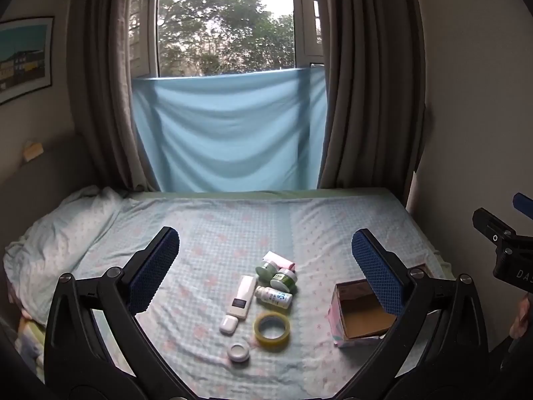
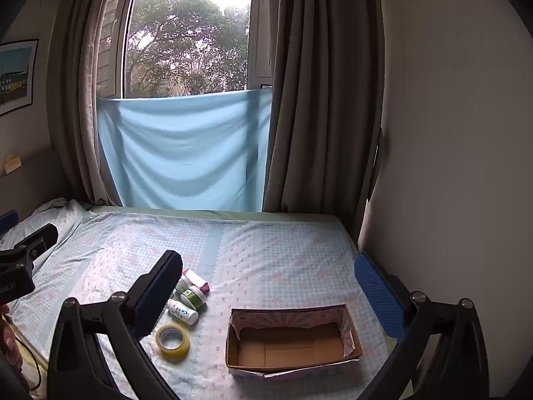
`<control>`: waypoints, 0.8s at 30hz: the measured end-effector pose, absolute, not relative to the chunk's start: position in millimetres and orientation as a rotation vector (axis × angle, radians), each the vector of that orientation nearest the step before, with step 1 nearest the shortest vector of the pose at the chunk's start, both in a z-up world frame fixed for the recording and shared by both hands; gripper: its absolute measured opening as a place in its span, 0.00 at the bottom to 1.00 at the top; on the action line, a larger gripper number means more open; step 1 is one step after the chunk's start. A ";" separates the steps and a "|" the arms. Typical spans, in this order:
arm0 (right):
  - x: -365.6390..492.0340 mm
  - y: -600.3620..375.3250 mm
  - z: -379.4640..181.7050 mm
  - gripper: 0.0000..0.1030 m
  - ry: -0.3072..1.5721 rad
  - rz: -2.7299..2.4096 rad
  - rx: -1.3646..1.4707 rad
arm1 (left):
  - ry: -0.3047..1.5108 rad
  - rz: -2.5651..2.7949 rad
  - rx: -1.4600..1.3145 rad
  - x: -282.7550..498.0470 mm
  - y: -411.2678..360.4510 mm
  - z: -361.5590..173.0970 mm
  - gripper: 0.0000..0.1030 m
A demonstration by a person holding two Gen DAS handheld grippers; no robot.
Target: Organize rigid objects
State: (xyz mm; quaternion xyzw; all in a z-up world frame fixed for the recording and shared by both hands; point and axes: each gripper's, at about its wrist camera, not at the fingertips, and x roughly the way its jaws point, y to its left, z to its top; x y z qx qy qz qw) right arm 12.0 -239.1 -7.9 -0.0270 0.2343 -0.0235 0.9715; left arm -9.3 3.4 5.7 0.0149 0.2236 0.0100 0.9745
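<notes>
Nothing has yet been packed, as far as can be judged: the cardboard box [image 2: 293, 340] is seen empty on the near right of the bed [image 2: 266, 243], and every item is left lying to its left. In that cluster a roll of yellow tape [image 1: 271, 329], a small white bottle [image 1: 273, 296], a green-labelled jar [image 1: 283, 279], a white tube [image 1: 242, 298], a white earbud case [image 1: 228, 324], a small round tin [image 1: 238, 352] and a pink carton [image 1: 280, 260] are found, packed closely together, some touching. The left gripper [image 1: 266, 250] is held wide open above the cluster, with nothing between its blue pads. The right gripper [image 2: 266, 266] is likewise spread open and empty, over the box. All items are judged still to be moved. Little is found in the way; only the crowding of the items may hinder a clean grasp. A pillow [image 1: 60, 233] lies far left, and curtains [image 2: 316, 100] and a blue cloth [image 2: 186, 153] hang beyond the bed
</notes>
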 end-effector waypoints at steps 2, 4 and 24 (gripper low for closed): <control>12.3 -239.0 -4.9 1.00 0.469 -0.042 -0.055 | 0.450 0.024 0.027 -10.5 5.0 7.3 1.00; 12.9 -237.6 0.3 1.00 0.464 -0.037 -0.055 | 0.447 0.026 0.024 -11.8 6.7 9.0 1.00; 7.7 -230.9 2.6 1.00 0.437 -0.011 -0.038 | 0.460 0.031 0.007 -7.3 9.8 3.2 1.00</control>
